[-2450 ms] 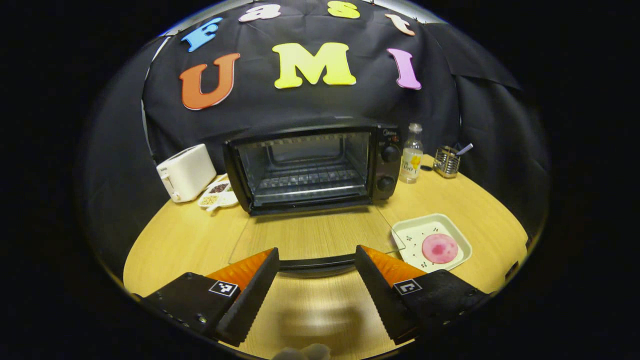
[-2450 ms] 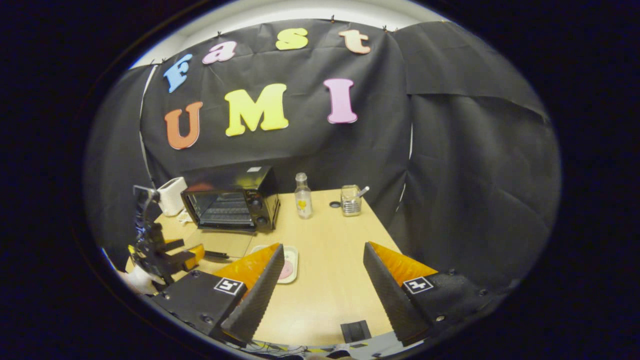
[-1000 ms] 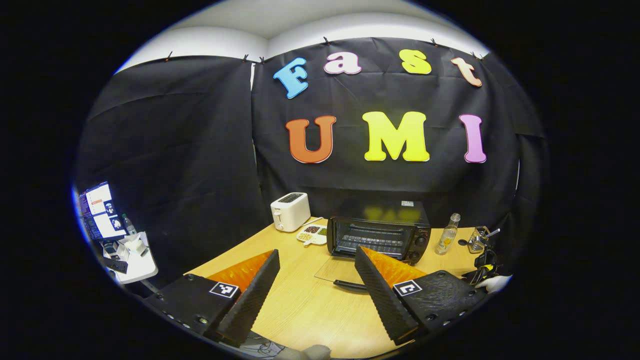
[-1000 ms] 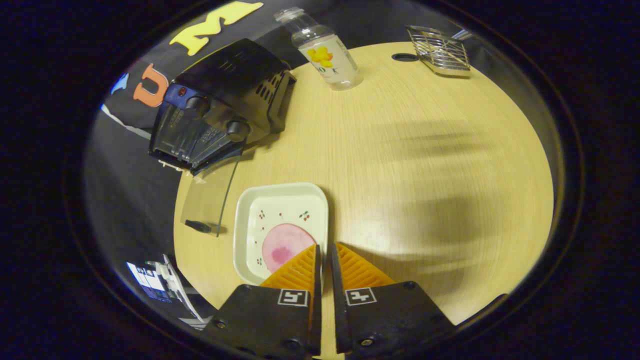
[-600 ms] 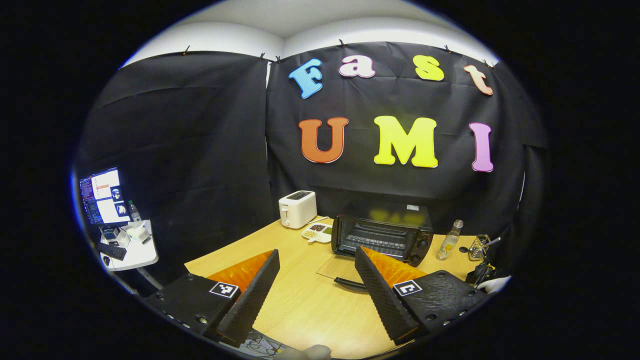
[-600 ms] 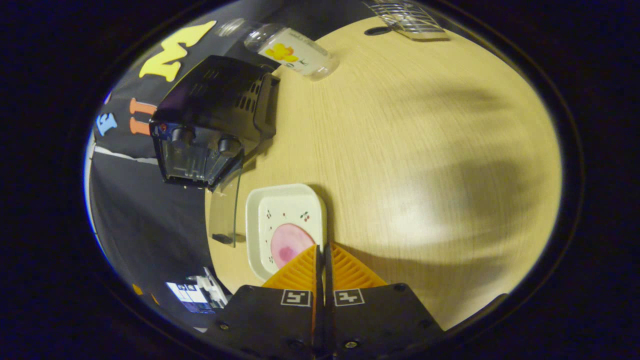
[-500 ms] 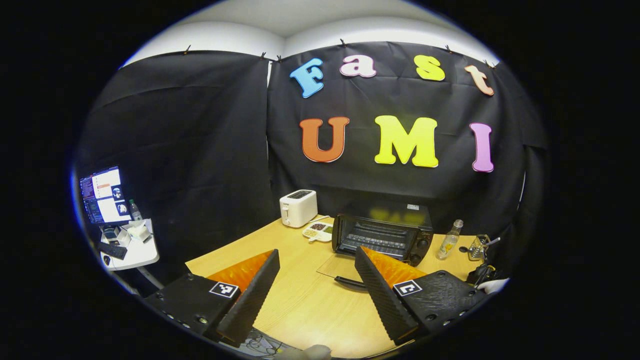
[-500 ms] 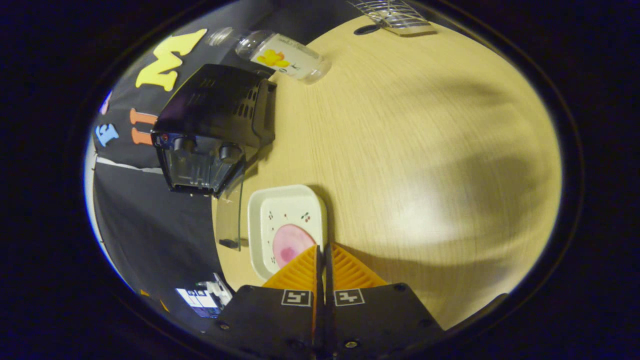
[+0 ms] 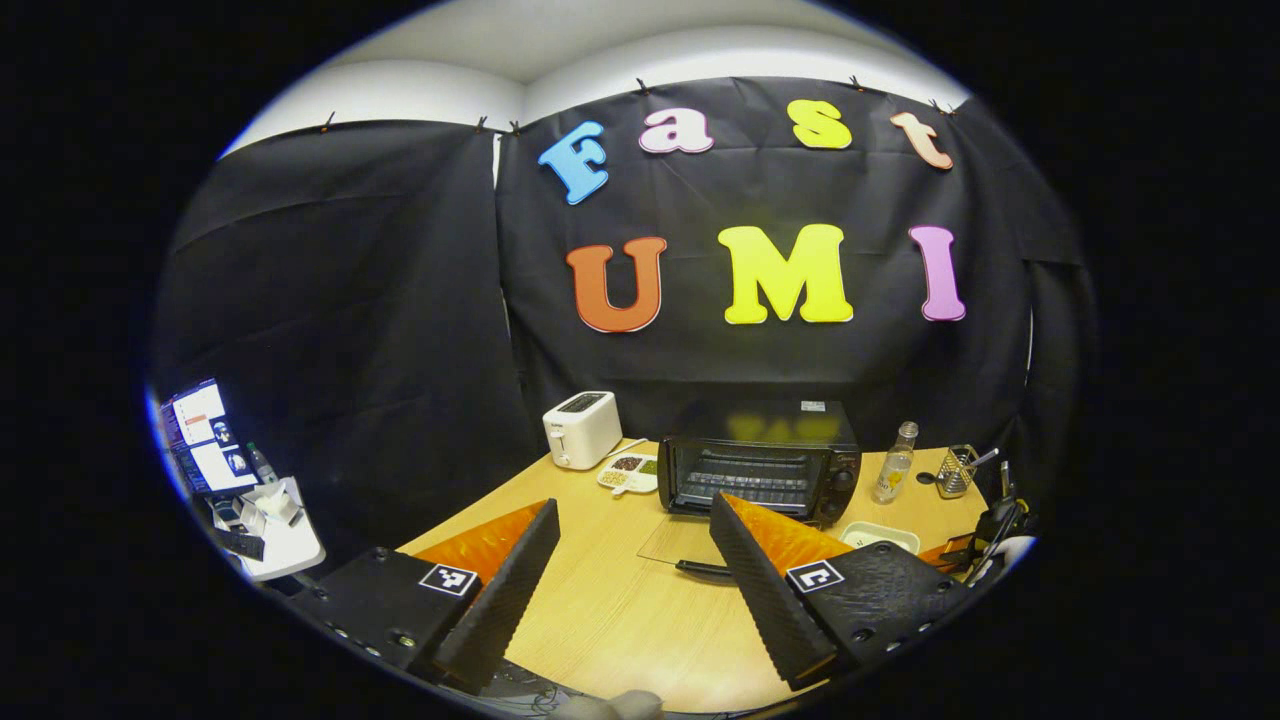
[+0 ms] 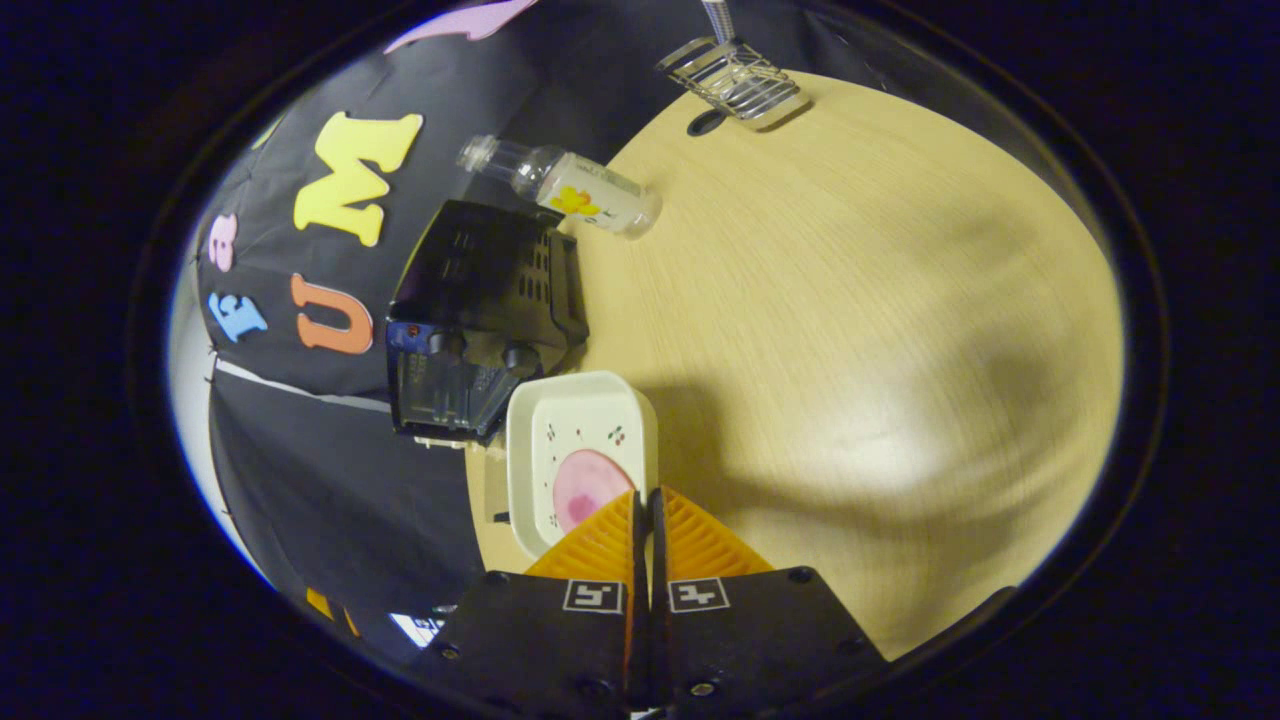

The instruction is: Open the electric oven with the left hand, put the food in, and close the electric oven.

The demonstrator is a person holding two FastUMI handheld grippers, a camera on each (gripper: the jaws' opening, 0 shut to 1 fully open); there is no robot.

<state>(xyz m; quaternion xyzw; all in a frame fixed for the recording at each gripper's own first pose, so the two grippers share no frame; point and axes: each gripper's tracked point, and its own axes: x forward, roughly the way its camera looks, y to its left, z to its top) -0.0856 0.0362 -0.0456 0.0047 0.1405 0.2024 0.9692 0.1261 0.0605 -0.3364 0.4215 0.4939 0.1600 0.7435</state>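
Your right gripper (image 10: 645, 505), jaws clamped on the white square dish (image 10: 580, 450) of pink food (image 10: 583, 500), has lifted it off the worktop (image 10: 850, 300) toward the open black oven (image 10: 480, 320); left gripper (image 9: 635, 545) waits, jaws wide and empty.

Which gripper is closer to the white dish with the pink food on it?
Right. The right gripper is shut on the white dish's rim; the left gripper hangs open, back from it.

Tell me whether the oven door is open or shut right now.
Open. In the left gripper view the oven shows its bare rack, and its glass door lies flat on the table, handle toward the camera.
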